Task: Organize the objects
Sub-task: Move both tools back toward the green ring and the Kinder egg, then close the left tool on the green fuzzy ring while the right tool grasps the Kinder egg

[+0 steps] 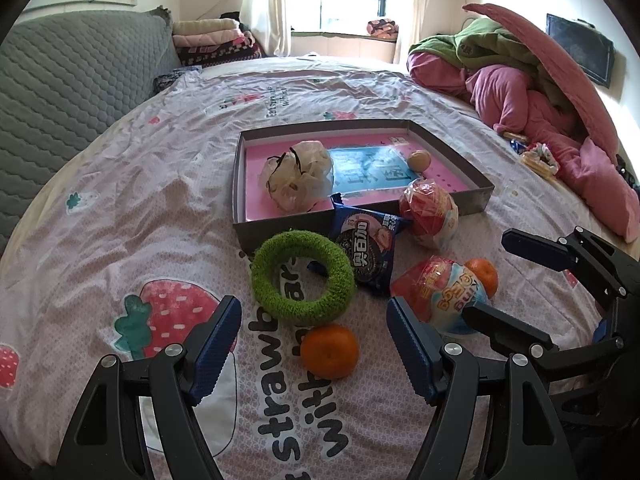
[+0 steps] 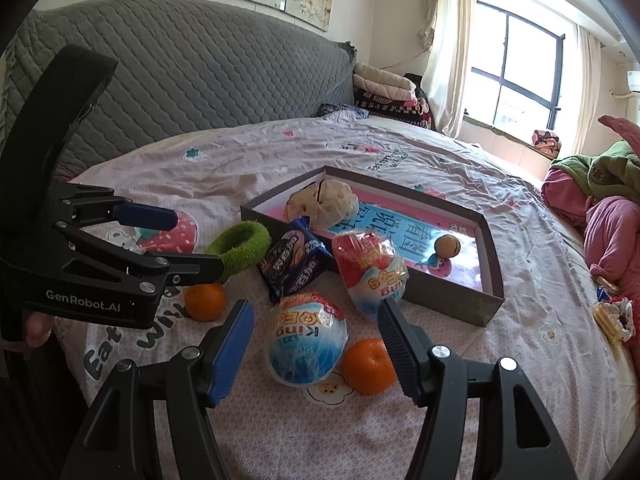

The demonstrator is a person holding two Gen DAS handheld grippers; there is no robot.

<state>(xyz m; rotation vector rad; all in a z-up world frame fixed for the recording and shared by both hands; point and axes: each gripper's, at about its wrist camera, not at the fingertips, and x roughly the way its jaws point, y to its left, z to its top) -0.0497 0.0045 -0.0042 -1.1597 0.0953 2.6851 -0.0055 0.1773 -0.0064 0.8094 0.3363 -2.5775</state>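
On the strawberry-print bedsheet stands a shallow grey box (image 1: 280, 228) with a pink inside. It holds a tied plastic bag (image 1: 298, 180) and a small ball (image 1: 419, 159). In front of it lie a green fuzzy ring (image 1: 302, 276), a dark cookie packet (image 1: 366, 248), two wrapped egg toys (image 1: 428, 208) (image 1: 440, 292) and two oranges (image 1: 329, 350) (image 1: 482, 274). My left gripper (image 1: 316, 344) is open above the nearer orange, not touching it. My right gripper (image 2: 316, 344) is open, its pads on either side of the nearer egg toy (image 2: 306, 344) with gaps on both sides.
A grey quilted headboard (image 1: 68, 80) runs along the left. A heap of pink and green bedding (image 1: 532, 92) fills the right side, with small snack packets (image 1: 540, 158) beside it. Folded blankets (image 1: 212, 40) sit at the far end under the window.
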